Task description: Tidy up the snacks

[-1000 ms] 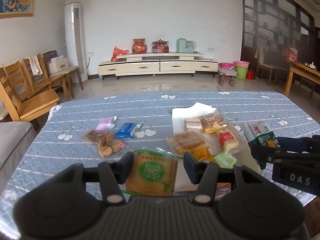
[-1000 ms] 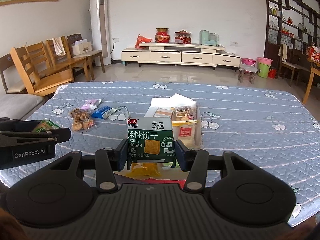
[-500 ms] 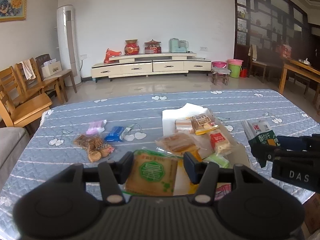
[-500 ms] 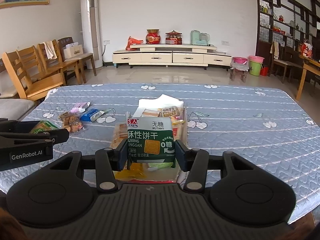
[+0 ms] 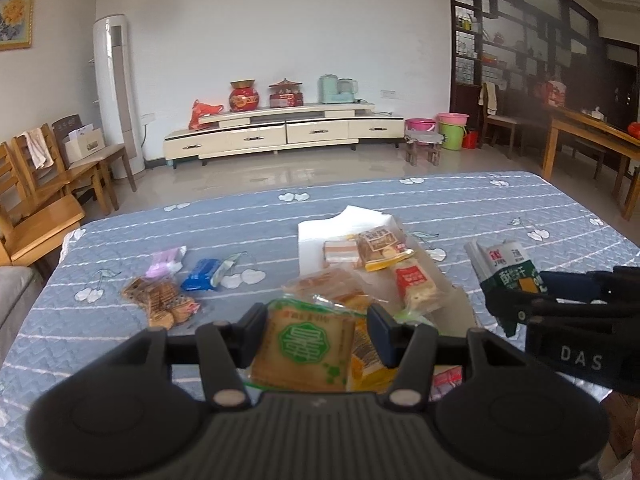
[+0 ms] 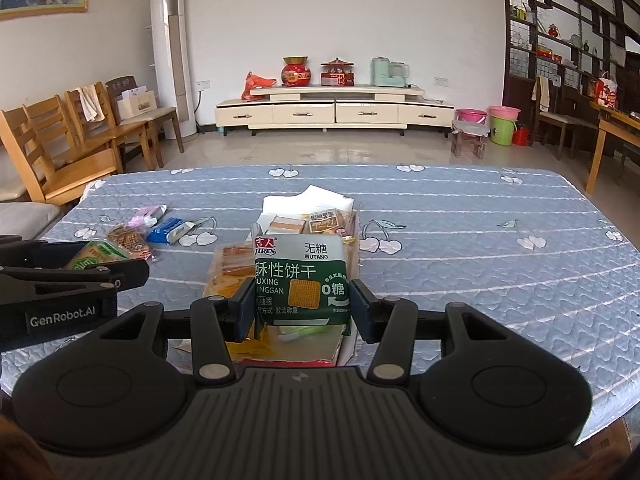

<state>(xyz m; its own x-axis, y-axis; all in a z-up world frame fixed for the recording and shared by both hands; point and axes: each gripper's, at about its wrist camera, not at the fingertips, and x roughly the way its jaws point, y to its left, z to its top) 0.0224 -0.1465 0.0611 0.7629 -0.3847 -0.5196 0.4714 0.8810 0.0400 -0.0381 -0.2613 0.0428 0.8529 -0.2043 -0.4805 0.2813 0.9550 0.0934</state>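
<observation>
My left gripper is shut on a clear cracker packet with a green emblem, held above the near left corner of a cardboard box. The box holds several wrapped snacks on white paper. In the right wrist view my right gripper is shut on a dark green biscuit packet, upright over the same box. From the left wrist view that packet shows at the right. A brown cookie pack, a blue packet and a pink packet lie loose left of the box.
The table wears a blue quilted cloth with cherry prints. Wooden chairs stand off its left end and a grey seat is near the left corner. A cream low cabinet lines the far wall.
My left gripper has moved to the right with the green-emblem packet, so the loose snacks now sit further left in its view. The right gripper has kept still with its packet.
</observation>
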